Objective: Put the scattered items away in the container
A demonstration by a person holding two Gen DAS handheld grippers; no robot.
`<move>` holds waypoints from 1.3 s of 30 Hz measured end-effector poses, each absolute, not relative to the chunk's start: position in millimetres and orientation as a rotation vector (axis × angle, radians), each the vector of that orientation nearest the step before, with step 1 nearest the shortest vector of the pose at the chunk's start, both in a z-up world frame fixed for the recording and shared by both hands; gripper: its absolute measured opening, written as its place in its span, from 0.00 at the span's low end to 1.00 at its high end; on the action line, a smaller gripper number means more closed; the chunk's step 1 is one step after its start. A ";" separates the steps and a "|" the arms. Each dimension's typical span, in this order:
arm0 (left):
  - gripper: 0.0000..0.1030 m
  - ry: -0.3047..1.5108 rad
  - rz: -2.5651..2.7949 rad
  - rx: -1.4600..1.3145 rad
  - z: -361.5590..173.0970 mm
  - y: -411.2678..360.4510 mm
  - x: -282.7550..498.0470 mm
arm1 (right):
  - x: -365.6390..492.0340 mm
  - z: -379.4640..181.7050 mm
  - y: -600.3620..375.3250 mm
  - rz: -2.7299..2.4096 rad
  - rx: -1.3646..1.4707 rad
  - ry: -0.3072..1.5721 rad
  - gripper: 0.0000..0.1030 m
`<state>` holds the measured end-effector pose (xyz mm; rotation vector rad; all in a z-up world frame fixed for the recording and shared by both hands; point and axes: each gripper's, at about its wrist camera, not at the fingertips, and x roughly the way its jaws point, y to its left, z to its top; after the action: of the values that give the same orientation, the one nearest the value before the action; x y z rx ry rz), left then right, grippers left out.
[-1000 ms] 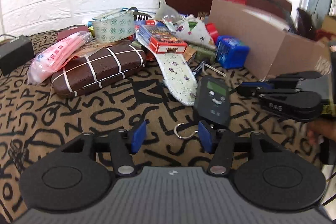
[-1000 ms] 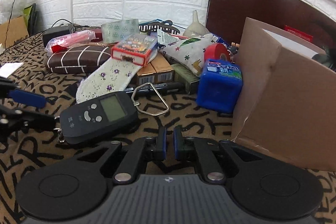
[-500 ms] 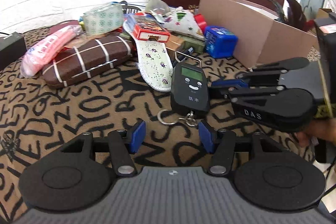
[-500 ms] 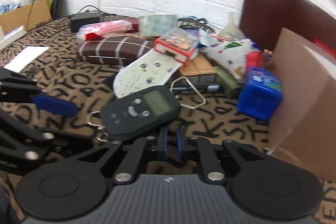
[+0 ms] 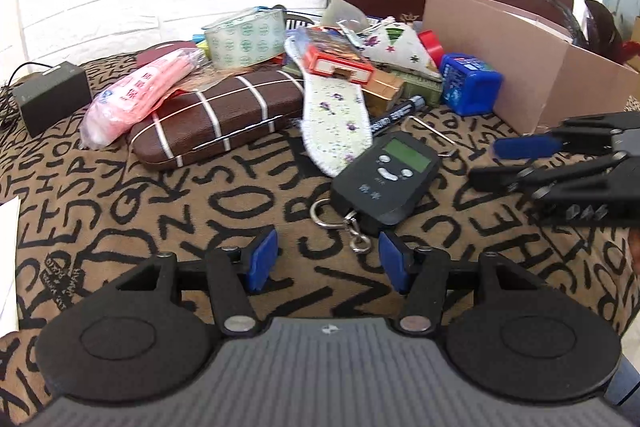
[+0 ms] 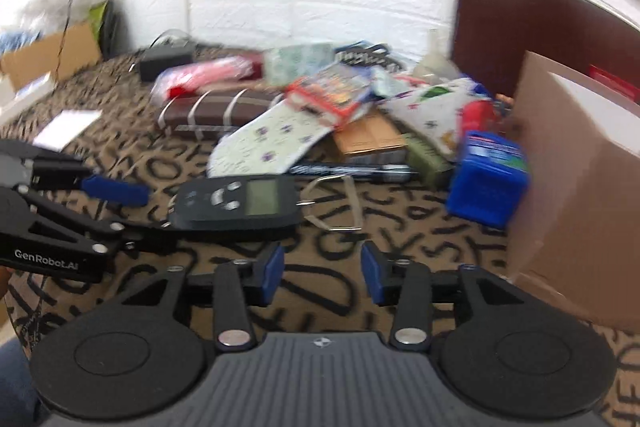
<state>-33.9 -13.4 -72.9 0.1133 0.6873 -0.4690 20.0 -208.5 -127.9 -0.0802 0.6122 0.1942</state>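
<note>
Left wrist view: the left claw [image 5: 326, 259] gapes wide, empty, just short of the hanging scale [image 5: 386, 177]; the right claw [image 6: 322, 273] also spread, empty. Nearly everything lies heaped on the patterned surface [image 5: 120, 211] beside the cardboard box [image 5: 532, 67]; tidying looks barely begun.

My left gripper [image 5: 327, 259] is spread wide above the lettered cloth [image 5: 120, 203]. The luggage scale [image 5: 386, 177] lies just ahead, its hook [image 5: 320, 213] nearest my fingertips. Right gripper [image 5: 500, 165] sits beside it, parted.

A black hanging scale [image 5: 386, 177] lies flat, screen up, apart from the pile [image 5: 320, 55]. The open cardboard box [image 5: 532, 67] stands beside them.
</note>
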 end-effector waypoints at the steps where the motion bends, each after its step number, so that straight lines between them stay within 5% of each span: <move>1: 0.54 0.683 -0.460 0.111 -73.4 -12.8 -32.7 | 20.2 -127.9 -213.5 0.188 -0.066 0.602 0.47; 6: 0.56 0.658 -0.399 0.116 -76.3 -14.3 -24.3 | 33.2 -129.4 -218.3 0.206 -0.056 0.593 0.59; 22: 0.61 0.679 -0.335 0.104 -71.3 -5.1 -10.6 | 73.2 -143.9 -225.2 0.176 -0.062 0.660 0.65; 29: 0.64 0.676 -0.342 0.125 -72.4 -6.8 -6.8 | 65.3 -139.7 -211.0 0.278 -0.095 0.684 0.25; 39: 0.67 0.698 -0.348 0.166 -71.7 -4.1 -11.7 | 62.2 -139.5 -209.6 0.284 -0.046 0.699 0.23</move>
<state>-11.7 -4.1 -71.7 0.1656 0.6979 -0.3479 62.2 -209.6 -139.5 -0.0456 0.6992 0.2843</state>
